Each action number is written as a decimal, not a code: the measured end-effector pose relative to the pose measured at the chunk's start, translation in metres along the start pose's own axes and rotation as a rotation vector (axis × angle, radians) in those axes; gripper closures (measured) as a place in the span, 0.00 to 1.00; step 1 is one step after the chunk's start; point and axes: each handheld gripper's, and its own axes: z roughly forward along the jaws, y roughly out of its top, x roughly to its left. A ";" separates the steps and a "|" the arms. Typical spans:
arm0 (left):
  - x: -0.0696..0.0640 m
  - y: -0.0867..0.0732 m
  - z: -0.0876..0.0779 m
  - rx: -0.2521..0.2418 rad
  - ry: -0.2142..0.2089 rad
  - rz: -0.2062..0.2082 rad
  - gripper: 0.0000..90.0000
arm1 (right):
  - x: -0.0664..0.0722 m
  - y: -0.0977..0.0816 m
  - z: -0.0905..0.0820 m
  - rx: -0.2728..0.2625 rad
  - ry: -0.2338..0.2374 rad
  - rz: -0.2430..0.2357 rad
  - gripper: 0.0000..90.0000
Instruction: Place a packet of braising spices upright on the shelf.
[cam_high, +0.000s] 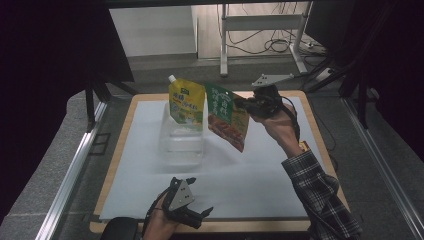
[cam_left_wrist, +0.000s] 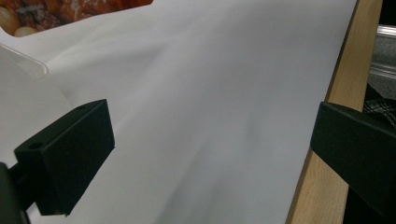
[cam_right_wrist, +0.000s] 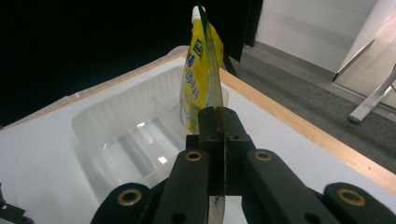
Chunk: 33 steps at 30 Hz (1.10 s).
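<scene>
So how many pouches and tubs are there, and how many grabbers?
Pouches: 2, a yellow spouted pouch standing in the tub and a green food pouch held in the right gripper
Clear plastic tubs: 1
Grippers: 2, counting the left gripper
Total: 5

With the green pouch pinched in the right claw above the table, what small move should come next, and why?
Probably carry the green pouch sideways over the clear bin and lower it in beside the yellow pouch. The right claw is shut on the pouch's edge, holding it in the air just right of the bin, where the yellow pouch already stands.
</scene>
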 end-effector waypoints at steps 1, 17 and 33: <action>0.001 0.000 -0.001 -0.007 0.000 -0.007 0.00 | 0.000 0.004 -0.001 -0.004 0.003 -0.002 0.99; 0.001 0.000 -0.002 -0.020 -0.006 -0.009 0.00 | 0.002 0.024 0.004 -0.038 0.063 -0.013 0.99; 0.001 0.000 -0.002 -0.024 -0.009 -0.014 0.00 | 0.008 0.044 0.023 -0.059 0.095 -0.040 0.99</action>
